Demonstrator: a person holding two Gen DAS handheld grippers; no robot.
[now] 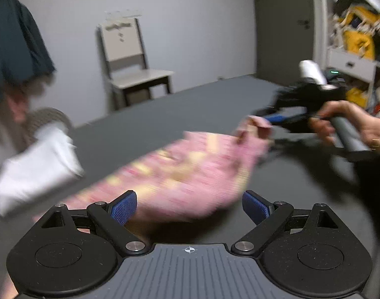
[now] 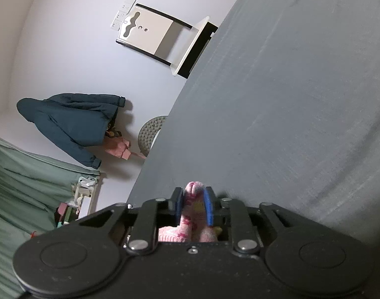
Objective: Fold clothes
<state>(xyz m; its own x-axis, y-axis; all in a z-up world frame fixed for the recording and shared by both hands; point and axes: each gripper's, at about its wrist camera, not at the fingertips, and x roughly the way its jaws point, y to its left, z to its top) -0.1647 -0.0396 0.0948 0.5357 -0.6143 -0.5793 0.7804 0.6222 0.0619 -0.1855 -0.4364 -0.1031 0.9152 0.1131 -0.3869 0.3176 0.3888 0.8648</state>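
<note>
A pink garment (image 1: 180, 169) with yellow patches lies blurred across the dark grey table (image 1: 165, 117), stretched from front left to back right. My left gripper (image 1: 190, 206) hangs open just above its near edge, nothing between the blue pads. My right gripper (image 1: 267, 120), held by a hand (image 1: 351, 127), is shut on the garment's far corner. In the right wrist view the pink cloth (image 2: 192, 214) is pinched between that gripper's (image 2: 193, 199) blue pads, over the grey table (image 2: 289, 99). The view is rolled sideways.
A folded white cloth (image 1: 38, 167) sits at the table's left. Behind the table stand a chair (image 1: 132, 62) and a grey wall; a dark blue jacket (image 1: 13, 37) hangs at the left. Cluttered shelves (image 1: 356, 37) fill the right. Green fabric (image 2: 20, 194) shows beyond the table.
</note>
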